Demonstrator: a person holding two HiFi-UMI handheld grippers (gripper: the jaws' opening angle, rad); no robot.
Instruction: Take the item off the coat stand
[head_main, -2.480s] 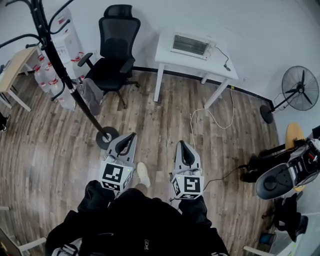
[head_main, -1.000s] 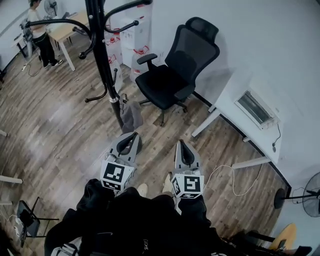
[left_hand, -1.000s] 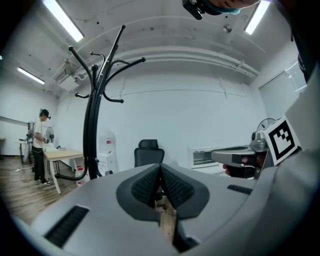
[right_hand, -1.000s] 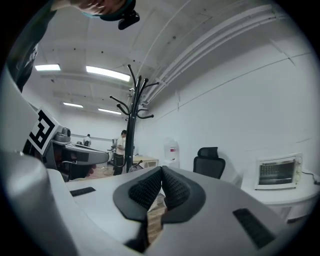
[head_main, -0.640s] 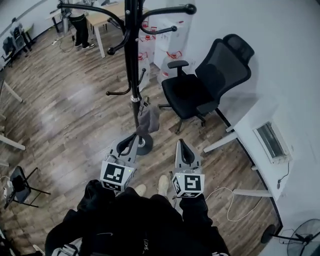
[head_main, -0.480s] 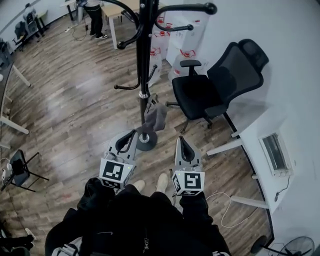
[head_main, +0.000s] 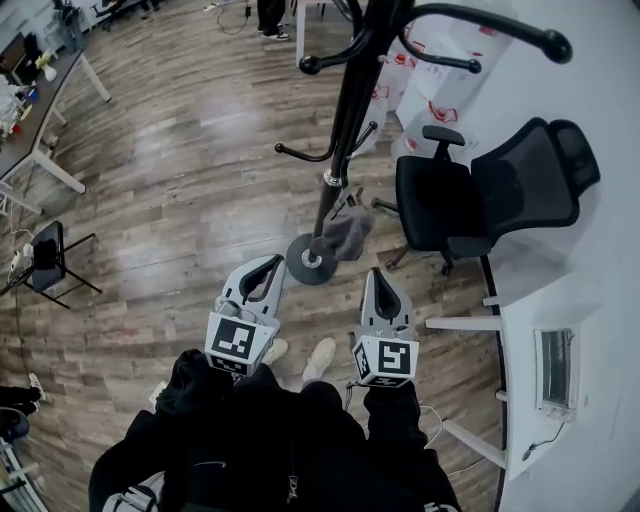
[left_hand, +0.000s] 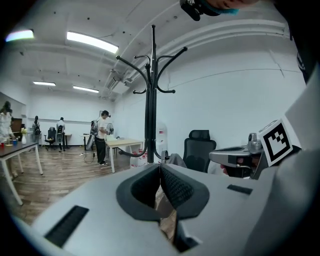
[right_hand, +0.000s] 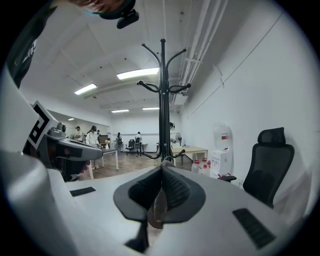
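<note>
Left claw (head_main: 270, 266) and right claw (head_main: 378, 276) are both clenched, with nothing in them. The grey cloth (head_main: 347, 233) hangs low on the coat stand (head_main: 338, 150), at 12 o'clock just beyond the claws

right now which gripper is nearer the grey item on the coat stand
Right. In the head view the right gripper sits just below the grey item; the left gripper is farther, lower left.
</note>
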